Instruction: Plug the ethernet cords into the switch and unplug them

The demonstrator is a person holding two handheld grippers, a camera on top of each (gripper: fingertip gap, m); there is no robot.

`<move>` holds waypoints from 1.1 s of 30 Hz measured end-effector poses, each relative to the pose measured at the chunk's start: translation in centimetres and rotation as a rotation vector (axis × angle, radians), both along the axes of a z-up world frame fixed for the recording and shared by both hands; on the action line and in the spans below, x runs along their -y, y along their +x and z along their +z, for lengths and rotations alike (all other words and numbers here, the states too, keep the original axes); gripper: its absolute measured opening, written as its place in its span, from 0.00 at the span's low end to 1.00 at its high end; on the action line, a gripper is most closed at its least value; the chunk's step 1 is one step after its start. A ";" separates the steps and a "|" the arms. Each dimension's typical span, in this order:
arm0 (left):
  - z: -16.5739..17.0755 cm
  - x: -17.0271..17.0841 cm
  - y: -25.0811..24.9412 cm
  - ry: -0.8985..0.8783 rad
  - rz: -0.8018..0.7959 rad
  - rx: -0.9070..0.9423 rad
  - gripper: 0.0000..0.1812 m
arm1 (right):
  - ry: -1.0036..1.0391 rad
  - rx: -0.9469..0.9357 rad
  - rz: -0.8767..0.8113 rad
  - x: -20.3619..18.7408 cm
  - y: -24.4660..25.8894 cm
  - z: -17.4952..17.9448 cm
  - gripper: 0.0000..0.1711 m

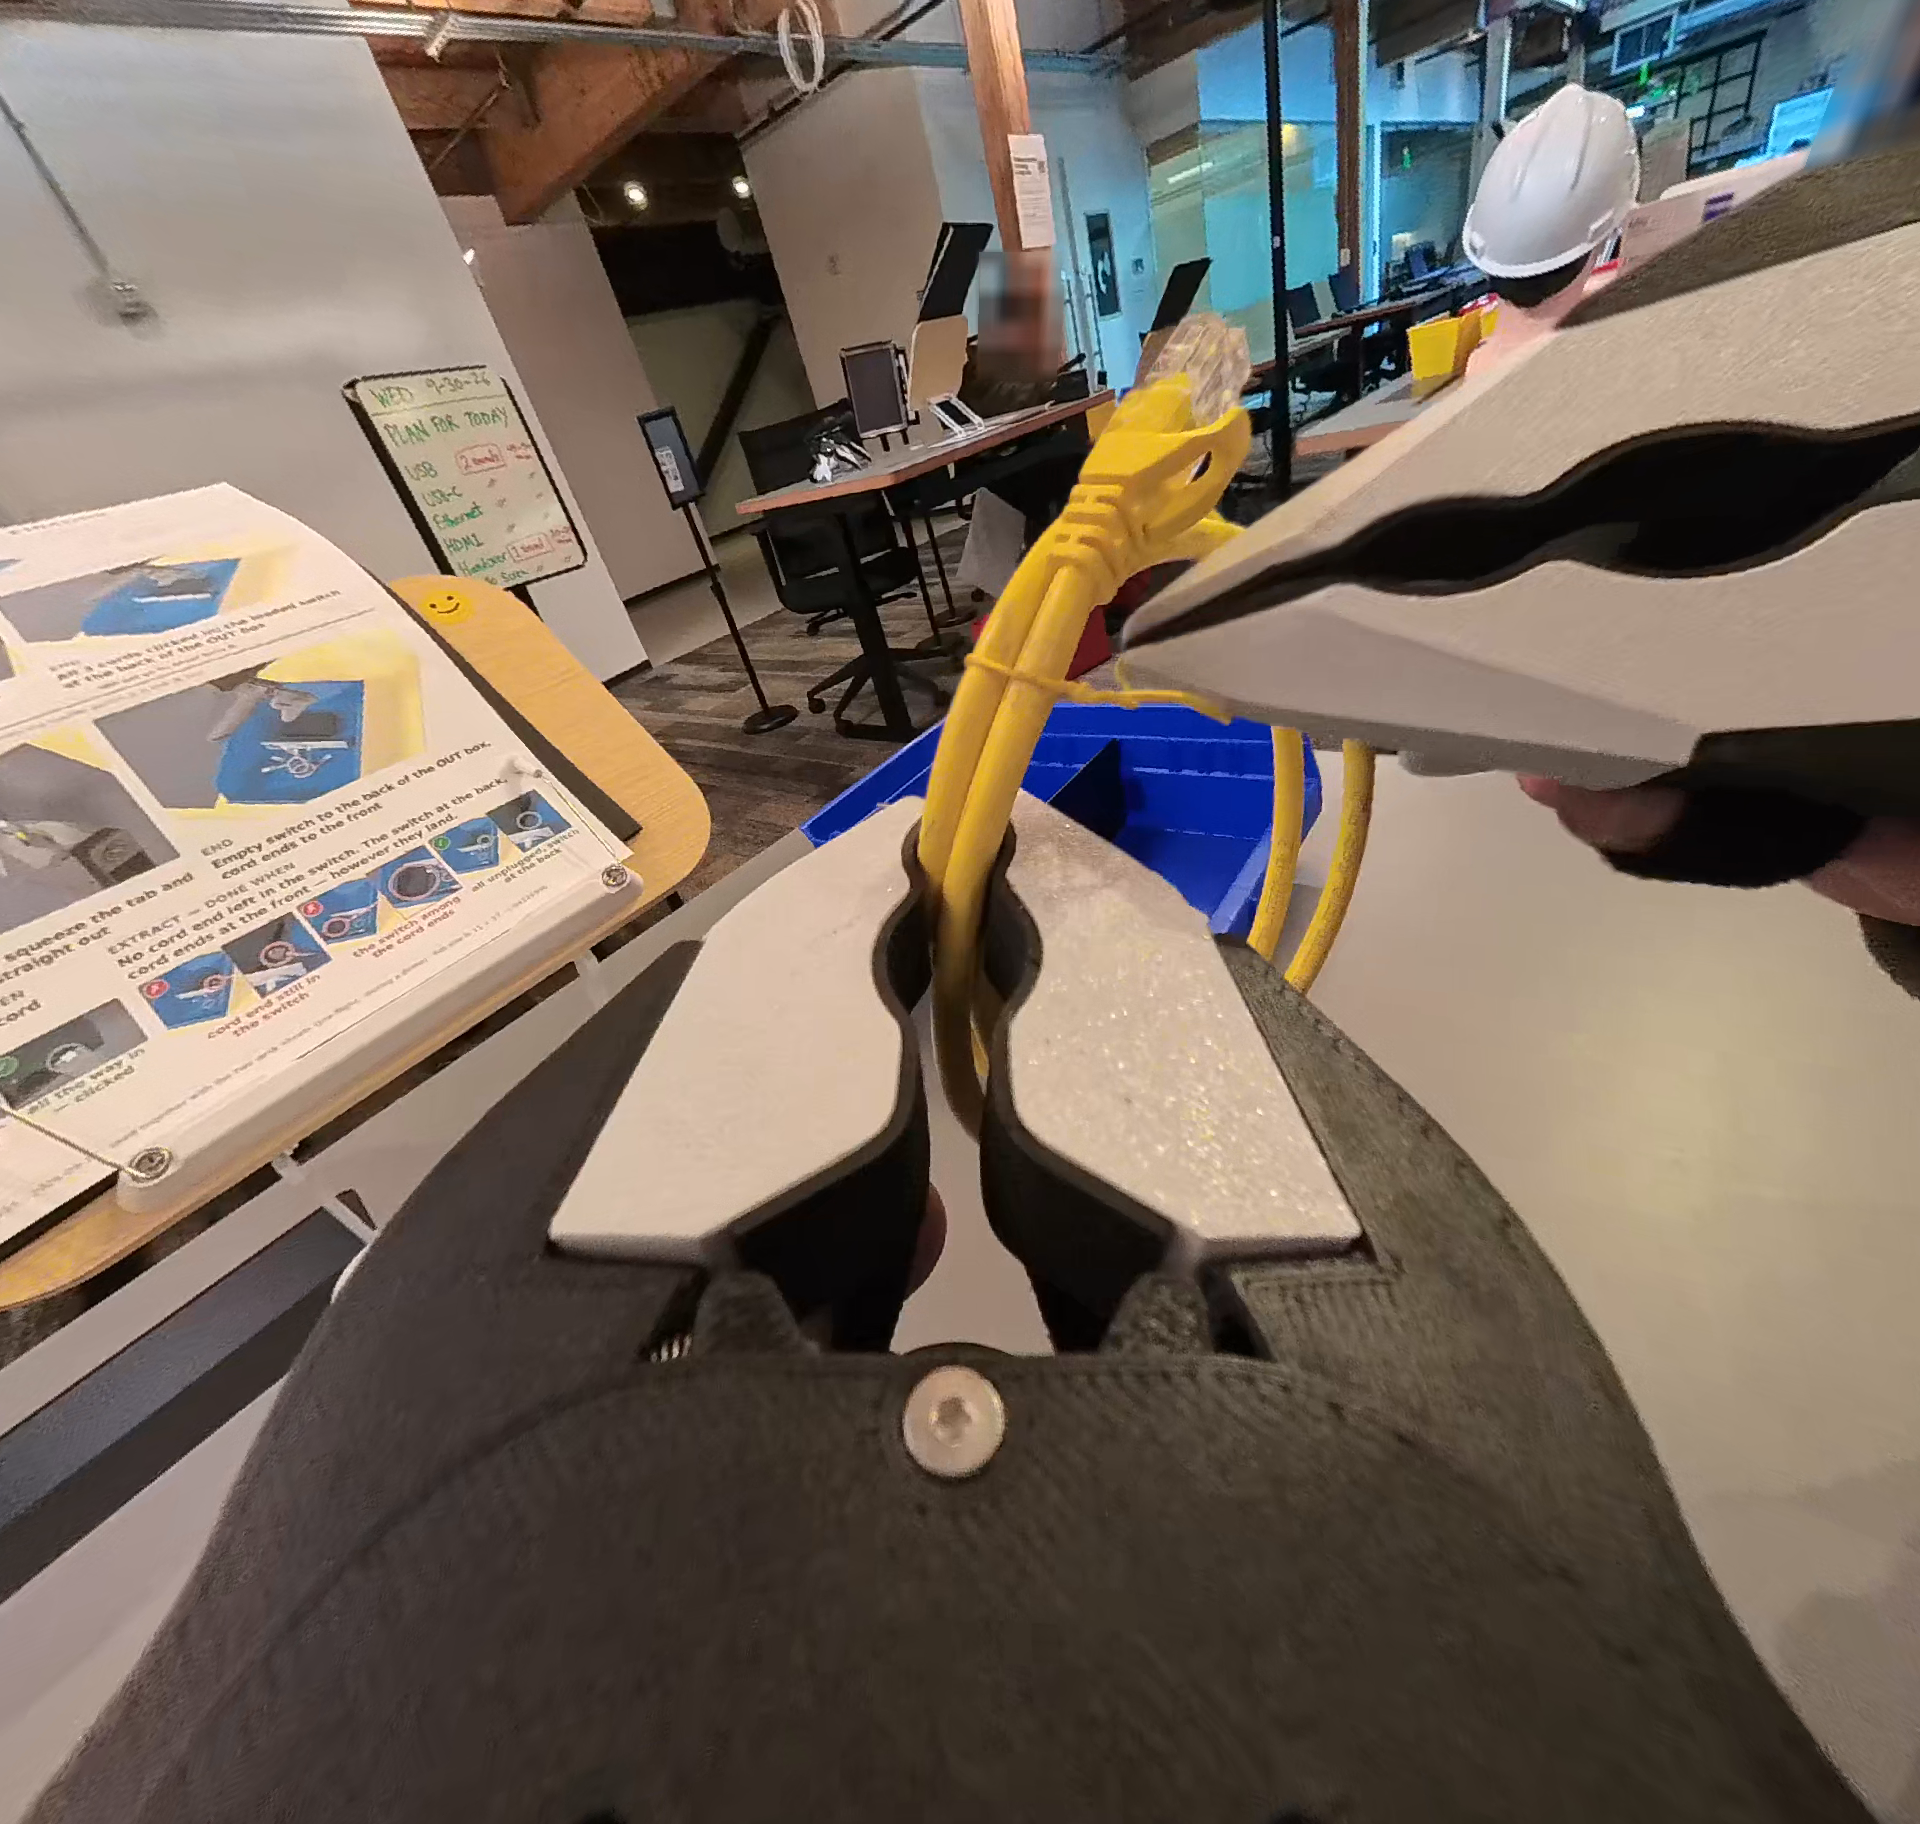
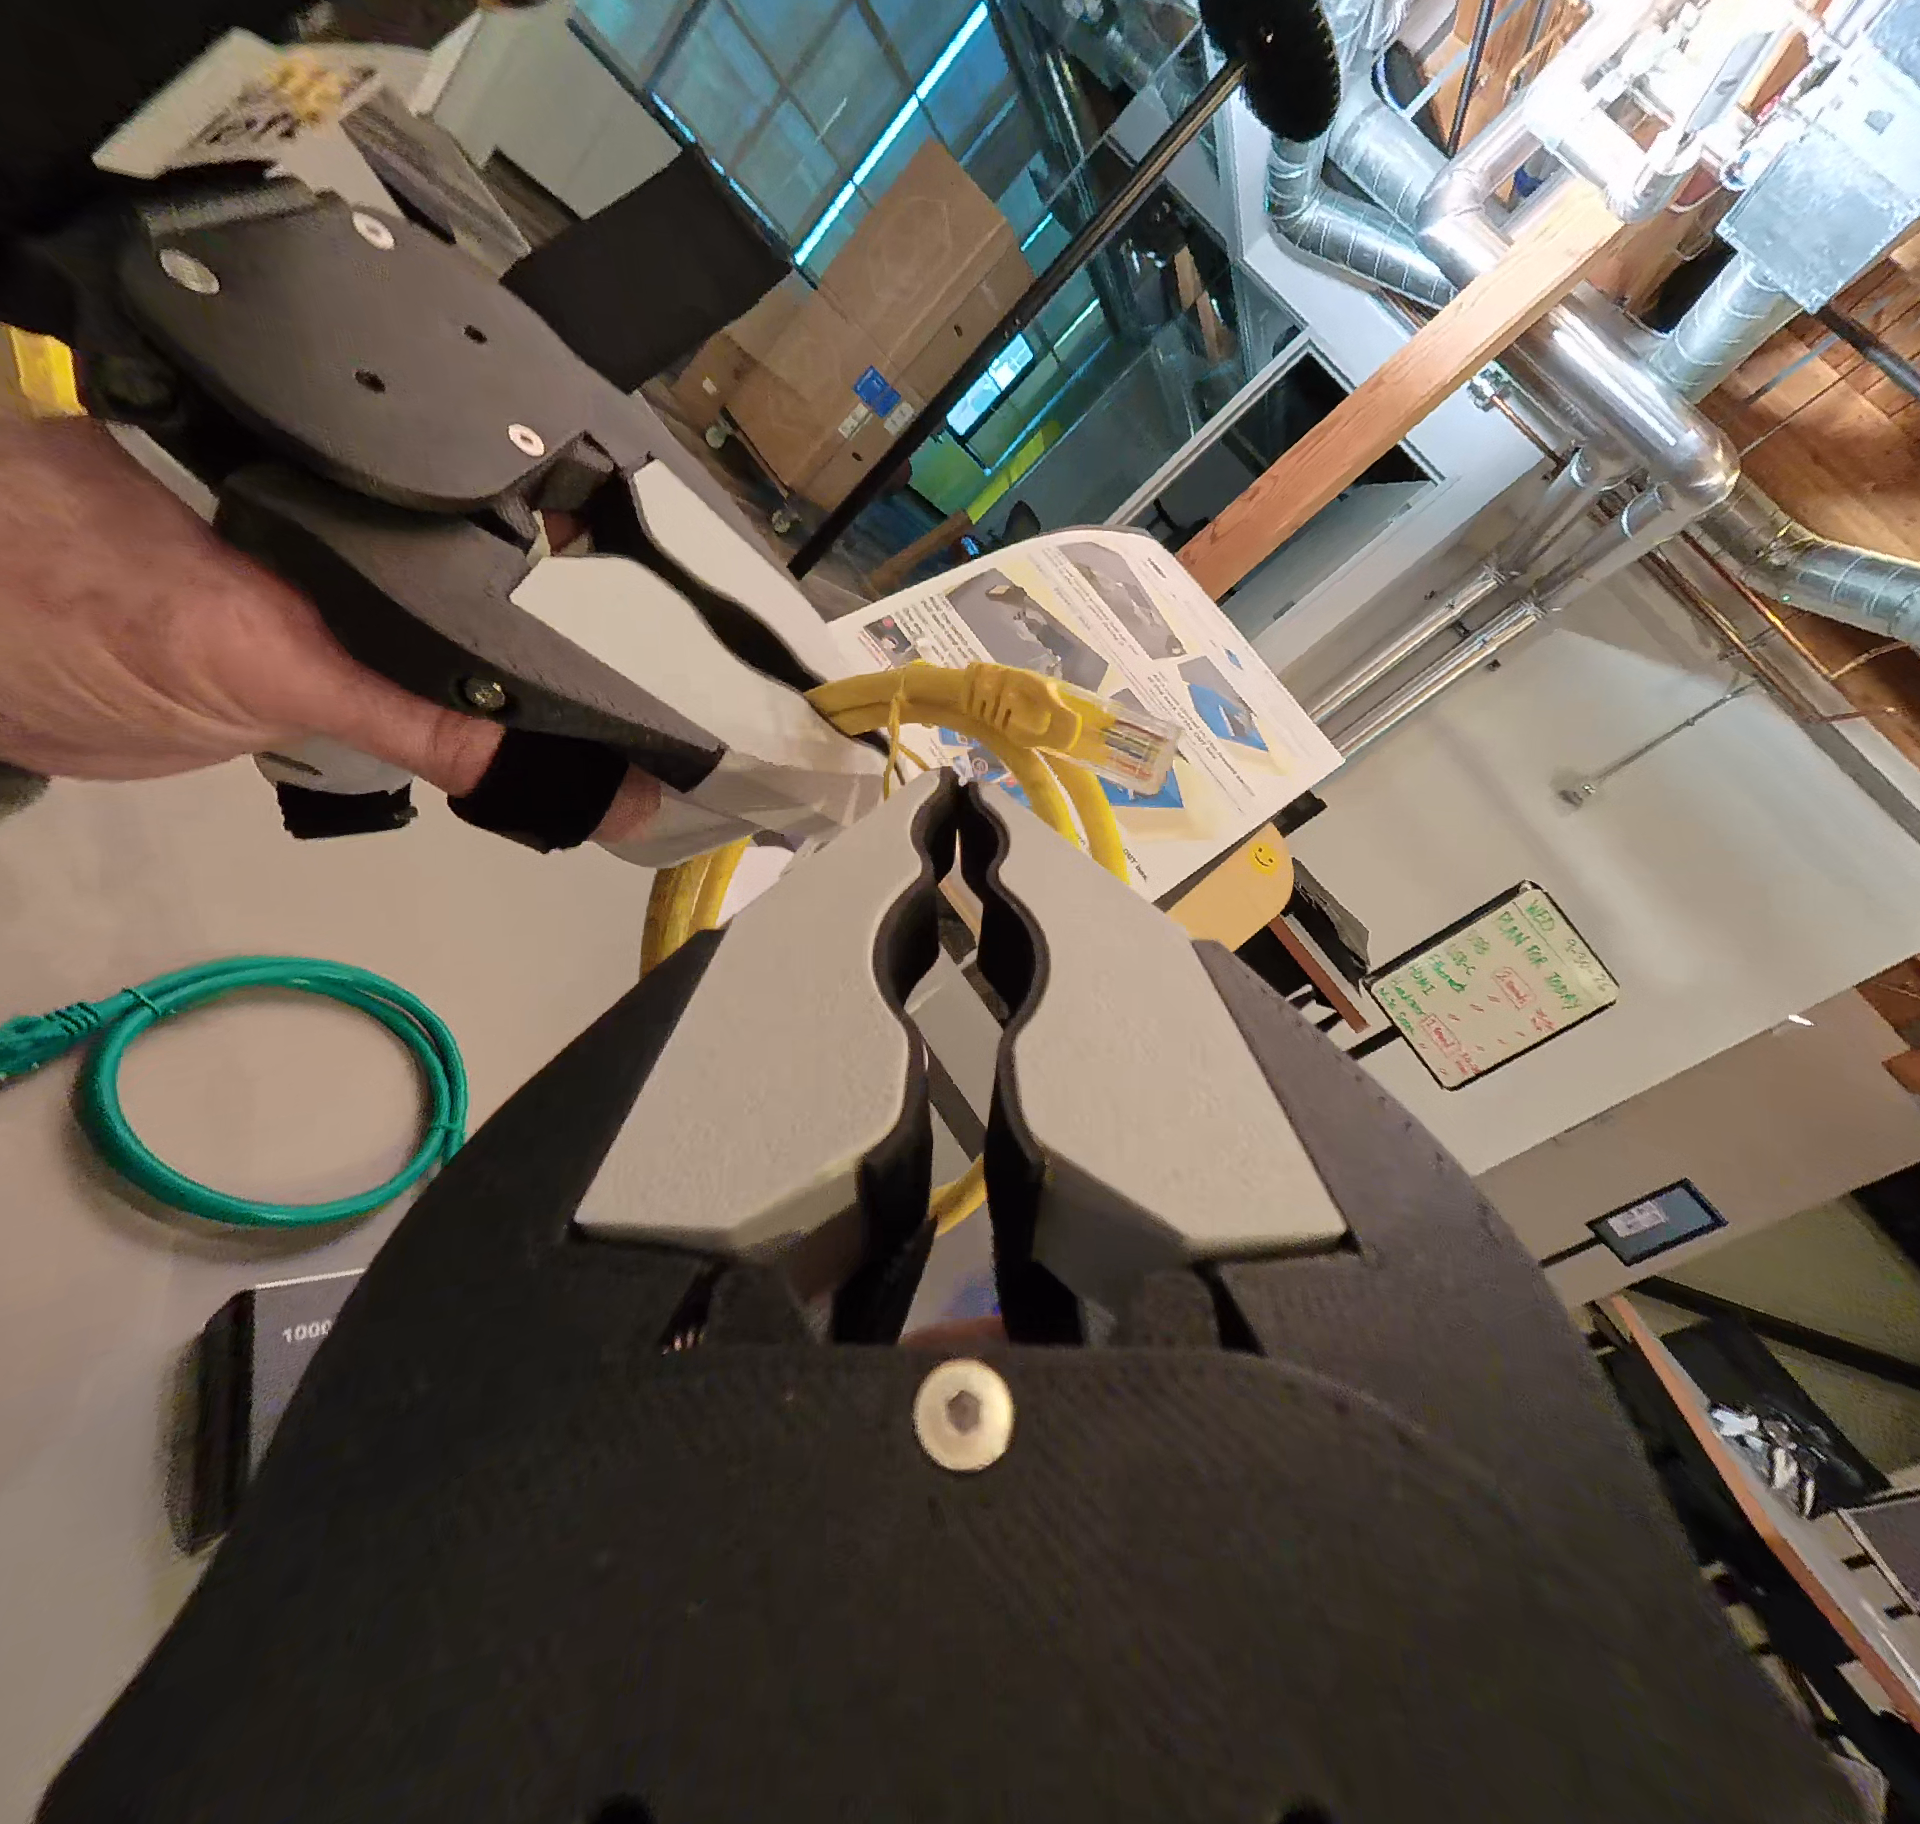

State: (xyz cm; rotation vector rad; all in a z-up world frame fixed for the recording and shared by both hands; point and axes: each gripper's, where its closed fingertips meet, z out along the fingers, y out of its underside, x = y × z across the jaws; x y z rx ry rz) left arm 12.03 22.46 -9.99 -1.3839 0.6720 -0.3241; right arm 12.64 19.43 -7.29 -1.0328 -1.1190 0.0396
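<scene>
A coiled yellow ethernet cord point(image 1: 1049, 611), bound with a thin yellow tie, stands up out of my left gripper point(image 1: 961, 829), which is shut on the coil. Its clear plug point(image 1: 1195, 372) points up and away. My right gripper point(image 1: 1132, 636) reaches in from the right, shut, with its tips at the tie; I cannot tell if it pinches the tie. In the right wrist view my right gripper point(image 2: 956, 787) is shut just below the yellow cord point(image 2: 1060, 798) and its plug point(image 2: 1122, 735), beside the left gripper point(image 2: 873, 746). The dark switch point(image 2: 239, 1390) lies on the table at lower left.
A coiled green ethernet cord point(image 2: 270, 1088) lies on the grey table point(image 1: 1558, 1151). A blue bin point(image 1: 1174, 808) stands behind the yellow cord. An instruction sheet on a wooden stand point(image 1: 260, 787) is at the left. Desks, chairs and people are far behind. The grippers are tip to tip, or close to it. Both grippers' tips are roughly 25 cm from the dark switch point(image 2: 239, 1390).
</scene>
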 end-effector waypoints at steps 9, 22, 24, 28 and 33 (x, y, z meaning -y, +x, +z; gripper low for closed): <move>0.2 0.1 0.3 -0.068 -0.058 0.092 0.03 | 0.029 0.129 0.012 0.6 -0.7 -1.6 0.00; 0.3 -0.5 -0.1 -0.081 -0.042 0.116 0.02 | -0.026 0.022 0.098 2.2 -0.5 -0.5 0.07; 0.3 -0.4 0.0 -0.077 -0.036 0.107 0.02 | 0.009 0.029 0.071 1.9 -0.6 -0.6 0.08; 0.1 -0.2 0.4 -0.074 -0.034 0.092 0.02 | 0.064 0.061 0.032 1.6 -1.0 -0.8 0.00; 0.2 -0.3 0.2 -0.066 -0.022 0.084 0.02 | 0.084 0.061 0.018 1.6 -0.9 -0.5 0.00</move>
